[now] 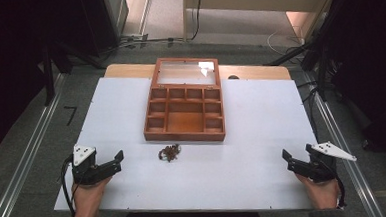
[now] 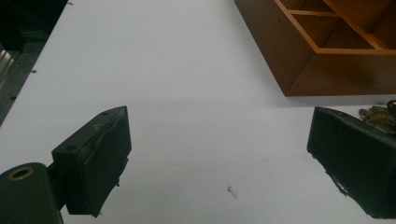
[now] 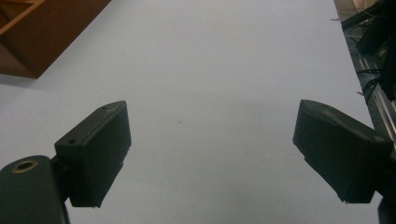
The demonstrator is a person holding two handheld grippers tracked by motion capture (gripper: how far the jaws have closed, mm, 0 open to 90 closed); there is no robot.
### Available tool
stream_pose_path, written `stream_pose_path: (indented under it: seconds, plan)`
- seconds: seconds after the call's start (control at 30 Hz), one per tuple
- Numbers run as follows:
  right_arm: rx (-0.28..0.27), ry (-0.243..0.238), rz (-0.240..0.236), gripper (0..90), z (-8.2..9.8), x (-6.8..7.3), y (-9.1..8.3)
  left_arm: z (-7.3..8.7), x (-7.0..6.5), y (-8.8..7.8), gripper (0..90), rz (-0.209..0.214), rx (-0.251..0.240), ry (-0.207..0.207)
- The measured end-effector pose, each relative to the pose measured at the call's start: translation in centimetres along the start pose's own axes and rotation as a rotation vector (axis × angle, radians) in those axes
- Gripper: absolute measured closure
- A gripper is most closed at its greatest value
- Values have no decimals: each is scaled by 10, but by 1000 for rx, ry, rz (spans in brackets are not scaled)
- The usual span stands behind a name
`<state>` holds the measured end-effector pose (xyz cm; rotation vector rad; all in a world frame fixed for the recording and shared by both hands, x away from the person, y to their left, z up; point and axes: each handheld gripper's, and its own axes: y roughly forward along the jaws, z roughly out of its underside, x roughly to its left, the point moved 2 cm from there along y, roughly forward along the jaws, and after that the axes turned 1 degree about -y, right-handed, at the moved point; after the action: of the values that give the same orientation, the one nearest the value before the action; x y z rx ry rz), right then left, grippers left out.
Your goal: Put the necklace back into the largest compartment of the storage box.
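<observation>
A wooden box (image 1: pixel 184 113) with several compartments and an open glass lid stands at the middle of the white table (image 1: pixel 262 135). A small brownish heap of jewellery (image 1: pixel 169 152) lies just in front of it. My left gripper (image 1: pixel 114 161) rests near the front left of the table, open and holding nothing; its view has the box corner (image 2: pixel 327 56) at upper right and a bit of the jewellery (image 2: pixel 376 115) beside the right jaw. My right gripper (image 1: pixel 287 159) is at the front right, open and bare, with the box corner (image 3: pixel 42 32) at upper left.
Metal rails (image 1: pixel 28 152) run along the floor on both sides of the table. Cables (image 1: pixel 324 76) and dark stands sit past the right edge. A wooden strip (image 1: pixel 129 71) of the table shows behind the white sheet.
</observation>
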<state>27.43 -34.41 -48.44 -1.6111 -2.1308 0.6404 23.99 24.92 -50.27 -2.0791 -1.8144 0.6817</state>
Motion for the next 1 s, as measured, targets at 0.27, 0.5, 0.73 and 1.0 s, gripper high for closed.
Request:
stream_pose_path:
  seconds: [0.27, 0.5, 0.73, 1.0]
  plan:
    - [8, -8, 2, 95, 2, 0, 2, 0, -4, 2, 66, 7, 3, 11]
    - [15, -7, 9, 95, 3, -1, 4, 1, -8, 4, 66, 25, 10, 20]
    - [15, -3, 14, 95, 3, -1, 4, 1, -14, 5, 66, 37, 11, 32]
    - [12, -6, 14, 95, 3, -1, 4, 1, -18, 6, 66, 48, 14, 26]
